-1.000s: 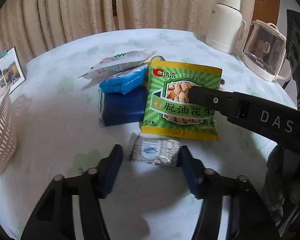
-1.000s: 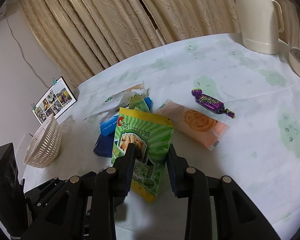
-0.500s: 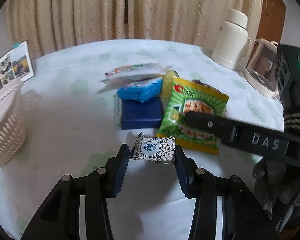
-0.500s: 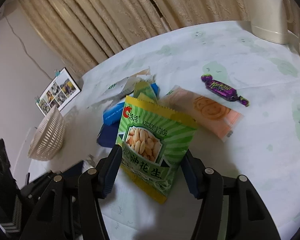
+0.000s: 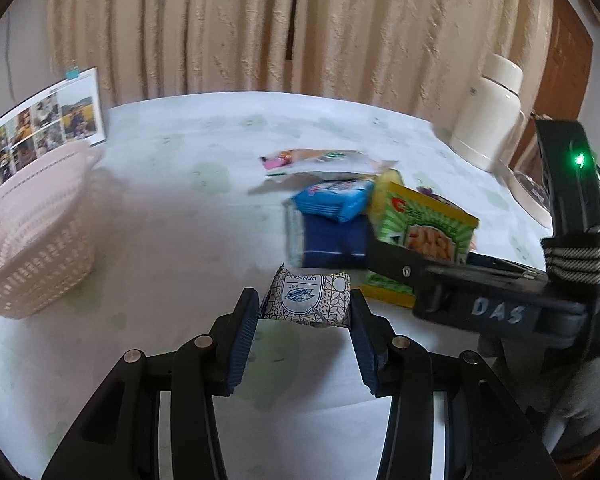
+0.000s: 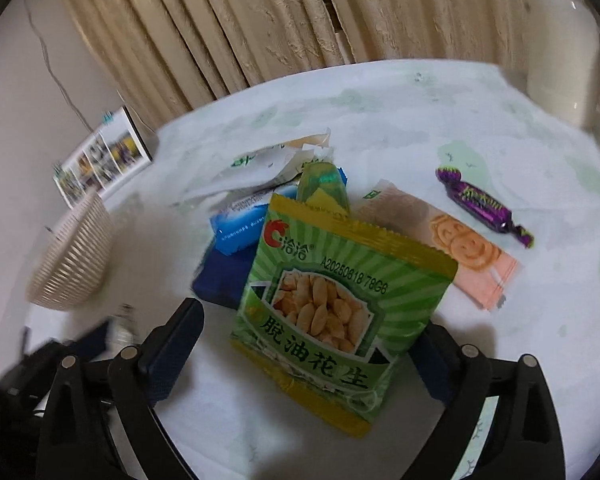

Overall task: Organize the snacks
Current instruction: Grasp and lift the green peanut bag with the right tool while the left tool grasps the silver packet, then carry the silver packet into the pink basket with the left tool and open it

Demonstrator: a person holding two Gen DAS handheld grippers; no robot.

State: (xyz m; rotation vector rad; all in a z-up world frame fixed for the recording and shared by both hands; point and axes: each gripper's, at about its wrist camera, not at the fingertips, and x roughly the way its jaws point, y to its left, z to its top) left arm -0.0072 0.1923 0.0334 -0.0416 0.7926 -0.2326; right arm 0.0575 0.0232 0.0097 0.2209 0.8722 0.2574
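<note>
The small patterned biscuit packet (image 5: 306, 295) sits pinched between the left gripper's (image 5: 304, 322) closed-in fingers, just above the table (image 5: 172, 208). Beside it the green peanut packet (image 6: 340, 308) stands between the right gripper's (image 6: 300, 344) wide-spread jaws. The white basket (image 5: 32, 240) waits well to the left.

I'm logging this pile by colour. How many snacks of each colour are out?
Green: 2, peanut packet and small green packet
Blue: 2, light blue packet and dark blue packet
Pink: 1, pink packet
Purple: 1, candy
White: 2, patterned packet and white wrapper; more may hide beneath
Total: 8
</note>
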